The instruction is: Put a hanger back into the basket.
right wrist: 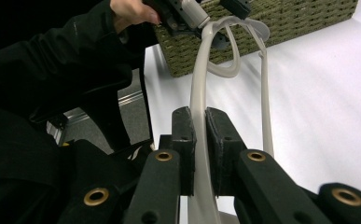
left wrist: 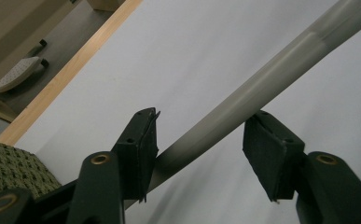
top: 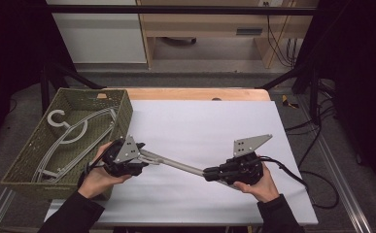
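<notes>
White paper covers the table point(top: 214, 121); a grey hanger point(top: 176, 165) spans both grippers. Right gripper point(right wrist: 200, 135) clamps it. Left gripper point(left wrist: 199, 154) stands parted around its bar, hook end hidden by that hand.

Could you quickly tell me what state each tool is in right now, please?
Left tool: open around the grey hanger; the right-hand pad stands clear.
Right tool: shut on the hanger's bar.
</notes>
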Tool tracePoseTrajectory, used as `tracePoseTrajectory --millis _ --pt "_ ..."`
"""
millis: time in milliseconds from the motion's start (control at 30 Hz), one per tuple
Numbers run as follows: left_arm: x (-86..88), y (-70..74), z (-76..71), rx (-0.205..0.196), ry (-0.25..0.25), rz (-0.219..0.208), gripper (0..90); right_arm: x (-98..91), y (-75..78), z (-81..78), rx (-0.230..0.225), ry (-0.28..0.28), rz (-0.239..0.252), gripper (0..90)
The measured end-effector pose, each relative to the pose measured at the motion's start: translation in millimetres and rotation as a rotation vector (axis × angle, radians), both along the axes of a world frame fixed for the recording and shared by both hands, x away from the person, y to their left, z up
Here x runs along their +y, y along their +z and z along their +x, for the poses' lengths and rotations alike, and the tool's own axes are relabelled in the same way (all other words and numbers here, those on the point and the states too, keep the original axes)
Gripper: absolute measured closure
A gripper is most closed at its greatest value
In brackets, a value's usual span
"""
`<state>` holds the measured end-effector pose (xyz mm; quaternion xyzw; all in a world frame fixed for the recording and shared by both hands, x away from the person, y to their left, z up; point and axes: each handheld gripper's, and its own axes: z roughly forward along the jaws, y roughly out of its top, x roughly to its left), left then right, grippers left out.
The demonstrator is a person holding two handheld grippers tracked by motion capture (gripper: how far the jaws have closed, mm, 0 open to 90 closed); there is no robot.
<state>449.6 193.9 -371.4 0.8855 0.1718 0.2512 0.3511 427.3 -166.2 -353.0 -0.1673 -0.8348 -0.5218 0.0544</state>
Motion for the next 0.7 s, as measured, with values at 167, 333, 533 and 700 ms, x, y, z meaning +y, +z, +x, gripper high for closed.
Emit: tracePoseTrajectory --millis 167,333,533,700 --pt "0.6 0.1 2.0 -0.003 0.005 -0.007 56.5 -4.0 2.8 -1.0 0.0 0.005 0.007 82.6" --pt "-0.3 -0.6 0.0 -0.019 -0.014 0.01 59.9 -8.4 2.0 0.9 0.007 0.007 0.019 82.4" --pt "-1.9 -0.2 -4.5 -0.066 -0.026 0.067 71.2 -15.3 5.2 4.2 -0.025 -0.039 0.057 80.1" --pt "-1.1 2.2 -7.9 -0.079 -0.03 0.072 72.4 -18.0 3.5 8.2 -0.02 -0.061 0.061 79.6"
